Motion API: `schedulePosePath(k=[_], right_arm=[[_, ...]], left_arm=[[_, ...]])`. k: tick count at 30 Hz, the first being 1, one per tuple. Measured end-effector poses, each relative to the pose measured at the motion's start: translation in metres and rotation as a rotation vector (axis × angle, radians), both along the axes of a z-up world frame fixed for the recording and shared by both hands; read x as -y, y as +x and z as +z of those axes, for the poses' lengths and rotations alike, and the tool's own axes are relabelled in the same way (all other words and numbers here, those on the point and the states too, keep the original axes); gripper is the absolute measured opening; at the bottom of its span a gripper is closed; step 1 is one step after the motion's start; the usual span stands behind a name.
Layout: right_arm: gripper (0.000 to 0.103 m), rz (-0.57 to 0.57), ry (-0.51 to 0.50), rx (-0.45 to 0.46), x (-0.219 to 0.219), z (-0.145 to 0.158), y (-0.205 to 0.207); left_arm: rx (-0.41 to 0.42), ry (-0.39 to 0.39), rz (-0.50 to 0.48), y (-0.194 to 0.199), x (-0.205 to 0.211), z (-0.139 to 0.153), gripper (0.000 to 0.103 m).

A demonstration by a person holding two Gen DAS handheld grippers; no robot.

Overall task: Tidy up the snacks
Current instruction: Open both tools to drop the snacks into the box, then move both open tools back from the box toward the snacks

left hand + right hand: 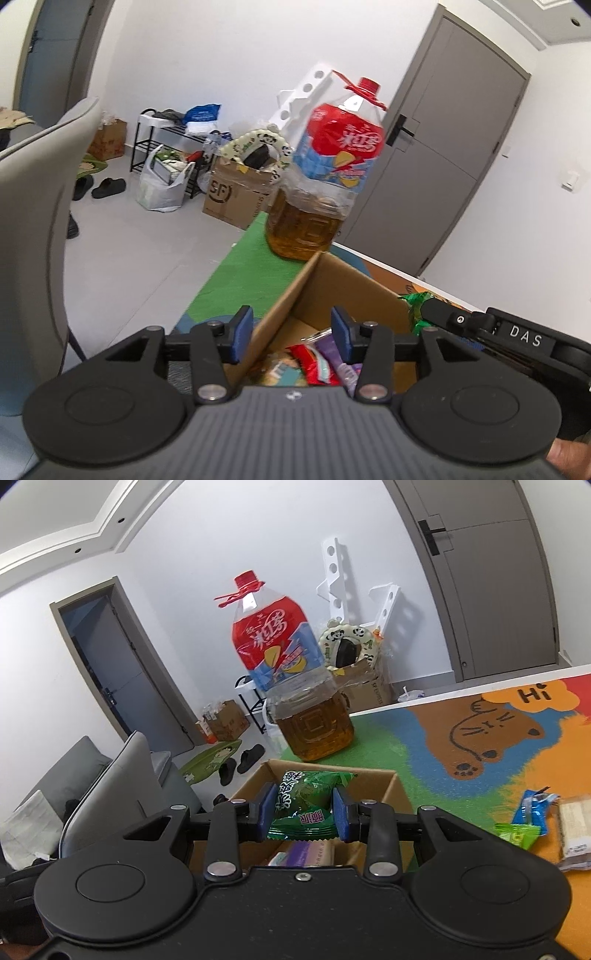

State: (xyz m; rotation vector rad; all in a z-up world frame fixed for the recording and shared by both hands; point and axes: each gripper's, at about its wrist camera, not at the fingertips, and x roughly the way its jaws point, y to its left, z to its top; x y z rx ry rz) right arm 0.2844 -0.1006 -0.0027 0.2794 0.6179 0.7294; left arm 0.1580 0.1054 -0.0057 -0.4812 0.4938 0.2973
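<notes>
The cartoon cat mat (461, 738) carries a big iced-tea bottle (295, 701) just behind the cardboard box (395, 794), where several wrapped snacks already lie. Your right gripper (303, 812) pinches a green snack packet (310, 801) over the box; release too near the rim and it may slide outside. Your left gripper (291, 334) stands part-open and empty, straddling the box's near wall, and could nudge it toward the bottle. More packets (532, 819) wait on the mat to the right.

Left hand-held gripper (291, 334) parted; right hand-held gripper (303, 814) clamped.
</notes>
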Motion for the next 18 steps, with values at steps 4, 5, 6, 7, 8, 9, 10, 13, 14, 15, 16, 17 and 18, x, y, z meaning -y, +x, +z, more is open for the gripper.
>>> schedulePosePath(k=[4,5,6,7,8,9,10,13,14,15,16,17,18], right_arm=[[0.051,0.017,0.004,-0.007,-0.006,-0.002,-0.001],[0.053,0.013,-0.001,-0.001,-0.005,-0.002,-0.002],[0.054,0.013,-0.008,0.006,-0.005,-0.001,-0.003],[0.054,0.013,-0.013,0.009,-0.004,-0.001,-0.004],[0.055,0.012,-0.010,0.007,-0.001,0.000,-0.005],[0.056,0.008,-0.007,0.002,0.002,0.001,-0.005],[0.057,0.003,-0.005,0.000,0.005,0.001,-0.006],[0.061,-0.013,-0.007,0.000,0.014,0.002,-0.007],[0.062,-0.016,-0.010,-0.001,0.017,0.002,-0.007],[0.064,-0.021,-0.013,-0.003,0.021,0.002,-0.008],[0.066,-0.025,-0.014,-0.008,0.026,0.002,-0.008],[0.067,-0.028,-0.014,-0.011,0.029,0.002,-0.007],[0.070,-0.032,-0.015,-0.012,0.033,0.002,-0.008]], left_arm=[[-0.012,-0.002,0.027,-0.005,-0.004,-0.004,0.055],[-0.011,-0.005,0.032,-0.007,-0.004,-0.004,0.060],[-0.007,-0.007,0.033,-0.007,-0.003,-0.004,0.063],[0.000,-0.007,0.033,-0.008,-0.003,-0.004,0.068],[0.003,-0.005,0.032,-0.009,-0.001,-0.004,0.073],[0.003,-0.002,0.033,-0.008,0.000,-0.003,0.075],[0.002,0.001,0.035,-0.007,0.002,-0.002,0.078],[0.002,-0.005,0.030,-0.005,0.006,-0.001,0.083],[0.001,-0.007,0.030,-0.005,0.007,-0.001,0.085],[-0.003,-0.009,0.031,-0.005,0.009,-0.001,0.086],[-0.007,-0.011,0.031,-0.005,0.010,-0.001,0.087],[-0.010,-0.012,0.030,-0.004,0.013,-0.001,0.088],[-0.011,-0.012,0.027,-0.004,0.015,-0.001,0.088]])
